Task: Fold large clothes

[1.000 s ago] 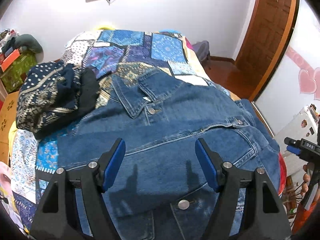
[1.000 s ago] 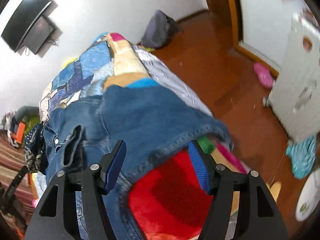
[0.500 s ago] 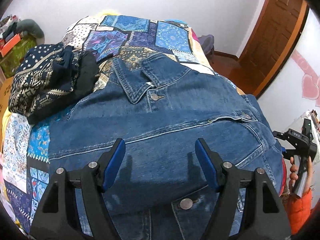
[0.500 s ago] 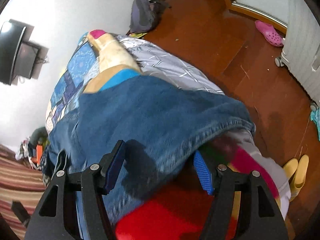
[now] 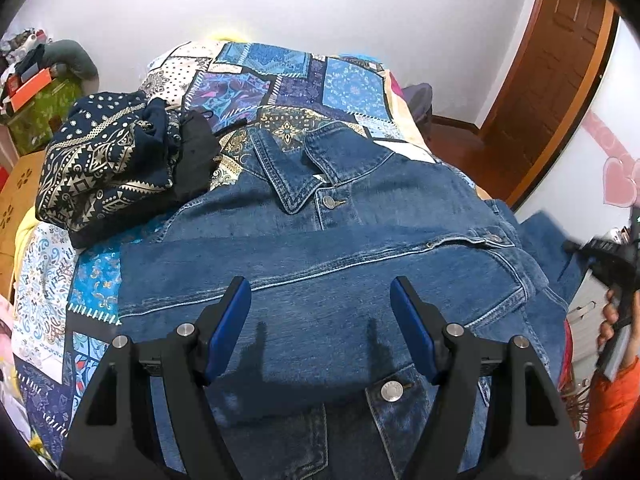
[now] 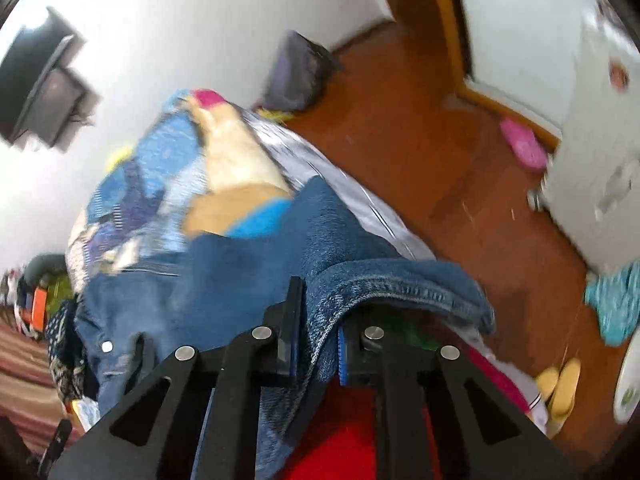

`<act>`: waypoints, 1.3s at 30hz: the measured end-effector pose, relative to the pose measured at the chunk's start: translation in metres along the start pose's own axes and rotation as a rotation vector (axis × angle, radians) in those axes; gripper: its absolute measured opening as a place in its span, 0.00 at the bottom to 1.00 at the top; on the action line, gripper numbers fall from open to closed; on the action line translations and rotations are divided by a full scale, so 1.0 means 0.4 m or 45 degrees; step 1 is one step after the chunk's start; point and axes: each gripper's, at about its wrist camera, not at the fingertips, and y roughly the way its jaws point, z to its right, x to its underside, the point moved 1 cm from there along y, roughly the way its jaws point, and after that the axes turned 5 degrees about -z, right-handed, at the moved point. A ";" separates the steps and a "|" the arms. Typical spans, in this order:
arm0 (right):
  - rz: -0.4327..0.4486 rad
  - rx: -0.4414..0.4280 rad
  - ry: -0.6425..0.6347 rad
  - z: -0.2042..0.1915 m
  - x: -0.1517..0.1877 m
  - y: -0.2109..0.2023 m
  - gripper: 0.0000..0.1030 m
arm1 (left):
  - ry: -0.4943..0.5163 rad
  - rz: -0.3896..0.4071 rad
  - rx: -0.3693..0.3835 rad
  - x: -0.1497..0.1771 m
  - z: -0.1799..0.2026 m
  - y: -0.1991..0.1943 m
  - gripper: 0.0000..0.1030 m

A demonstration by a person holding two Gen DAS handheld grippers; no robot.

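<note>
patterned bundle (image 5: 108,168): at your far left on the bed, navy and gold cloth heaped with a black piece, just beside the jacket's shoulder.
quilt (image 5: 280,76): blue patchwork covering the bed, showing past the collar and along the left edge.
denim jacket (image 5: 320,264): your task piece lies front-up across the quilt, collar (image 5: 296,172) toward the far wall, one sleeve folded across the chest, metal buttons showing.
left gripper (image 5: 320,320): you hold it above the jacket's lower front; jaws spread wide with nothing between them, their shadows falling on the denim.
right gripper (image 6: 318,344): jaws clenched on a stitched denim edge (image 6: 384,284) at the jacket's right side, over the edge of the bed; this view is blurred.
red cloth (image 6: 340,440): directly below your right gripper, under the lifted denim.
wooden floor (image 6: 420,128): to the right of the bed, with a pink slipper (image 6: 524,148) near the door frame and yellow slippers (image 6: 560,388) lower right.
</note>
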 end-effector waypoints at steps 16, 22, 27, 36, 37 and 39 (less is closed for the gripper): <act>-0.181 -0.255 -0.492 -0.326 0.211 -0.004 0.11 | 0.004 0.011 0.032 0.048 -0.025 -0.045 0.69; -0.231 -0.181 -0.505 -0.333 0.235 -0.014 0.18 | 0.006 -0.007 0.035 0.064 -0.019 -0.044 0.69; -0.191 -0.218 -0.491 -0.331 0.224 -0.071 0.41 | 0.016 0.004 0.042 0.061 -0.002 -0.050 0.69; -0.011 -0.167 -0.162 -0.181 0.146 -0.120 0.53 | 0.046 0.009 0.035 0.043 0.035 -0.044 0.69; -0.004 -0.149 -0.130 -0.166 0.136 -0.116 0.53 | 0.047 0.006 0.034 0.039 0.039 -0.040 0.69; -0.003 -0.120 -0.063 -0.130 0.115 -0.100 0.53 | 0.051 -0.001 0.032 0.037 0.044 -0.033 0.69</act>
